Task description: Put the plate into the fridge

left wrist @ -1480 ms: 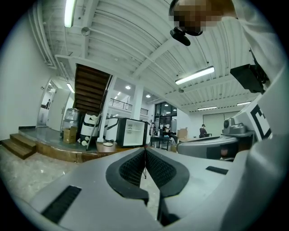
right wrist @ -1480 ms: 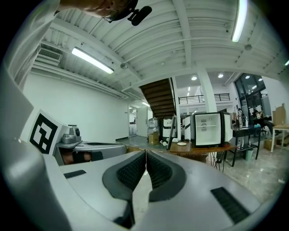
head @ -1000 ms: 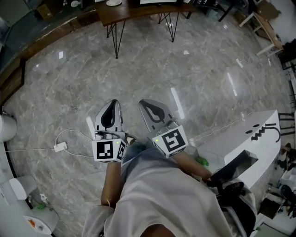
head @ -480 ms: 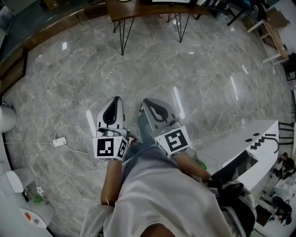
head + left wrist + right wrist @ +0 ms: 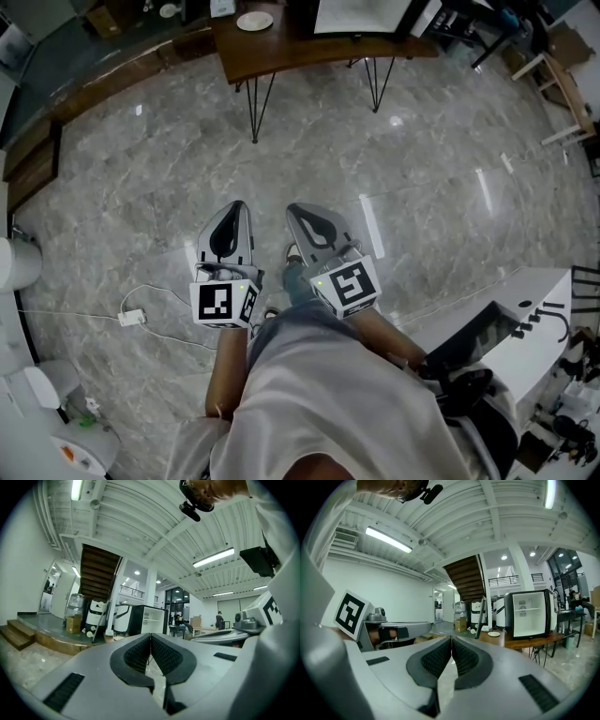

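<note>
Both grippers have come forward across the floor point(image 5: 422, 187); bench point(image 5: 281, 52) and plate point(image 5: 254, 21) are now in the head view, at its top. Left gripper point(image 5: 234, 206): jaws closed, empty. Right gripper point(image 5: 292, 208): jaws closed, empty. Plate lies flat on the bench, well ahead of both jaws, just left of fridge point(image 5: 528, 613), white inside showing. It's round, so no long axis. Roughly in line with the left jaws, slightly right of the right jaws; neither hand clearly nearer.
</note>
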Action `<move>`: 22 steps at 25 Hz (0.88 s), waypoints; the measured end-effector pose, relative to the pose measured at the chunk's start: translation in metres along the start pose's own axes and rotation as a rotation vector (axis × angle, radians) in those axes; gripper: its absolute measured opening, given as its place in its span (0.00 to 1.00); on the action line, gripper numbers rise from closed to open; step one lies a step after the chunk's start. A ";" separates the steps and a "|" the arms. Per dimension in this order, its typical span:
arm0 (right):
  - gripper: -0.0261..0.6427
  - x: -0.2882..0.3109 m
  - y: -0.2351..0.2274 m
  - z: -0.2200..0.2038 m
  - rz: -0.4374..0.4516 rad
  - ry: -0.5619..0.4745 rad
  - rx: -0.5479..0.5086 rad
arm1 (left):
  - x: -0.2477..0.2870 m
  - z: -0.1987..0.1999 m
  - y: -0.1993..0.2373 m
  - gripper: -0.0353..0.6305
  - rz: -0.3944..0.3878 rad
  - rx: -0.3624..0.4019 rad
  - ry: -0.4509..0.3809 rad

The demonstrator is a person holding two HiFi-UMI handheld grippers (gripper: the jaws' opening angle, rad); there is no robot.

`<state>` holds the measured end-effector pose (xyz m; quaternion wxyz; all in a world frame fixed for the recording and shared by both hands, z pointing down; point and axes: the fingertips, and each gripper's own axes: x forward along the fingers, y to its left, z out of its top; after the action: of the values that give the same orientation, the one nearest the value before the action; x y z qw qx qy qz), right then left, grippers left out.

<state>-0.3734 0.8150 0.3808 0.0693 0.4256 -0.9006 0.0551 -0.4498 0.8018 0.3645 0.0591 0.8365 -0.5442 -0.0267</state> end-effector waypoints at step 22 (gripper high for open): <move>0.06 0.190 -0.255 0.057 -0.002 -0.011 0.015 | 0.327 0.029 0.046 0.08 -0.047 0.004 0.029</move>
<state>-0.2998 0.5006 0.3677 0.0614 0.4272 -0.9001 0.0593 -0.3618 0.4822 0.3483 0.0647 0.8495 -0.5234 -0.0149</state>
